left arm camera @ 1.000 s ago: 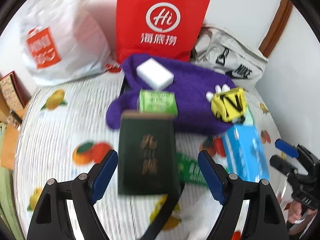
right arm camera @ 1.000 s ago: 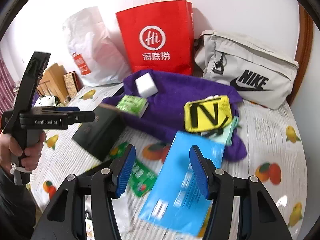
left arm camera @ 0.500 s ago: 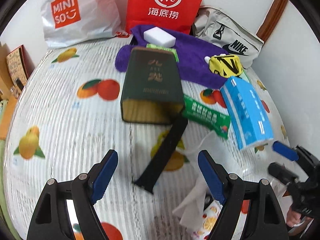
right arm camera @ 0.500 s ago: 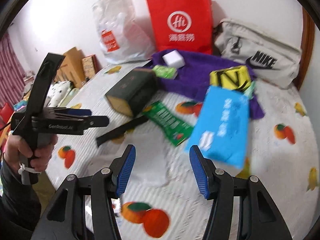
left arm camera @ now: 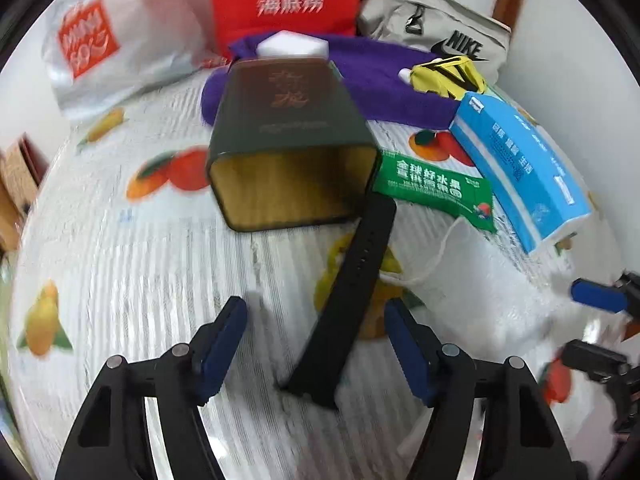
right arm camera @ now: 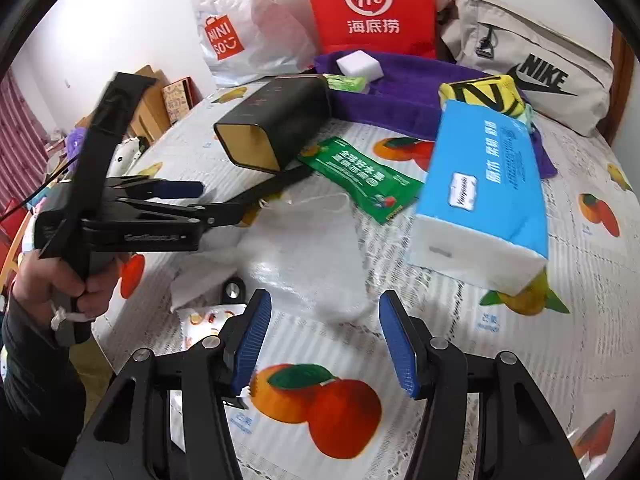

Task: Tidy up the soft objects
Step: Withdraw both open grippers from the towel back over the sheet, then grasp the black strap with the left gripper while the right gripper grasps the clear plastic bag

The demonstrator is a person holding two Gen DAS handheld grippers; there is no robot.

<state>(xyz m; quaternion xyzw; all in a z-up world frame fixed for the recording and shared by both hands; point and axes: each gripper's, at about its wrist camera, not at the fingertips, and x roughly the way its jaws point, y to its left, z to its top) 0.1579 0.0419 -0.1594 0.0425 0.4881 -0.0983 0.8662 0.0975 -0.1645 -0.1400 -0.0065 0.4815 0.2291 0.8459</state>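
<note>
A purple towel (right arm camera: pixel 404 88) lies at the back of the table, with a white sponge (right arm camera: pixel 358 65) and a yellow pouch (right arm camera: pixel 482 94) on it. A blue tissue pack (right arm camera: pixel 484 184) lies right of centre. A white mask (right arm camera: pixel 320 248) lies crumpled in front of my right gripper (right arm camera: pixel 325 342), which is open and empty. My left gripper (left arm camera: pixel 314 346) is open, its jaws either side of the near end of a black strap (left arm camera: pixel 354 296). The towel (left arm camera: pixel 384 80) and tissue pack (left arm camera: pixel 520 168) also show in the left wrist view.
A dark green tin (left arm camera: pixel 288 148) lies on its side mid-table, open end toward me. A green sachet (left arm camera: pixel 436 188) lies beside it. A red paper bag (right arm camera: pixel 370 6), a white plastic bag (right arm camera: pixel 244 36) and a grey Nike bag (right arm camera: pixel 532 64) stand at the back.
Both grippers have pulled back and lowered toward the table's near side. The left one now straddles the strap's end. Both stay open.
</note>
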